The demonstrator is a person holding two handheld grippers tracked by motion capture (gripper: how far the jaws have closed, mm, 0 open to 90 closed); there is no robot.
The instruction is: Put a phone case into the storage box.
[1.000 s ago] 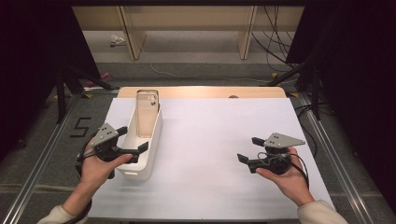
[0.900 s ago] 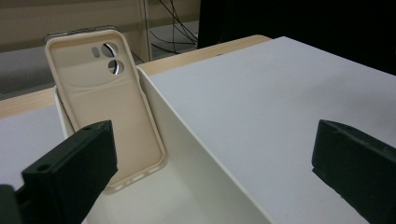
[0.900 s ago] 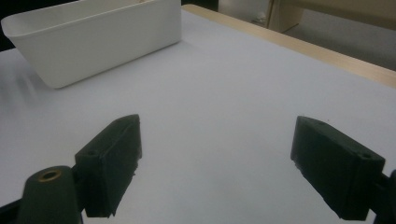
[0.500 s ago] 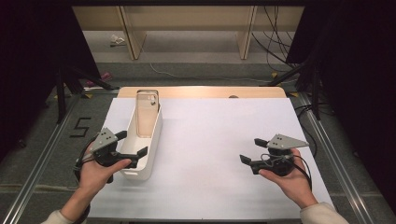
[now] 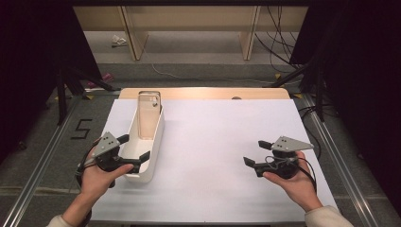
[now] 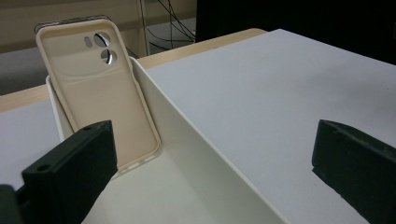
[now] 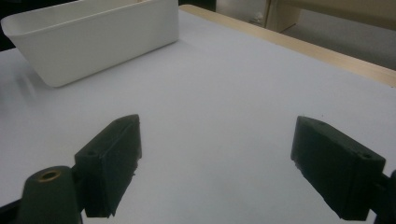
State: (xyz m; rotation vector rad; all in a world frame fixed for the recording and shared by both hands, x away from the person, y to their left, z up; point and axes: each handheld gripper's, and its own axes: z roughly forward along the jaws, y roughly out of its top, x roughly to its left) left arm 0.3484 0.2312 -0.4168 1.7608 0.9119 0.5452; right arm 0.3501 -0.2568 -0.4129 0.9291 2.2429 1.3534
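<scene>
A long white bin point(image 5: 152, 156) lies lengthwise on the left of the white table sheet point(image 5: 213, 142). A beige phone case point(image 5: 149, 115) stands inside it, leaning against the far end wall with its camera cut-outs at the top point(image 6: 98, 88). My left gripper point(image 5: 135, 146) is open at the bin's near end. In the left gripper view the bin's long wall point(image 6: 201, 158) runs between the jaws, and nothing is gripped. My right gripper point(image 5: 255, 152) hovers open over bare sheet at the right. It points toward the bin point(image 7: 93, 42) with nothing between its jaws point(image 7: 217, 168).
A strip of wooden tabletop point(image 5: 203, 93) shows beyond the sheet's far edge. Metal rails point(image 5: 42, 165) run along both sides of the table. Cables point(image 5: 279, 33) and wooden shelf legs point(image 5: 132, 33) stand on the floor beyond. A "5" marking point(image 5: 81, 128) is on the left.
Both hands have drifted slightly toward the near edge of the table. The jaws of both grippers remain open, and the bin and case have not moved.
</scene>
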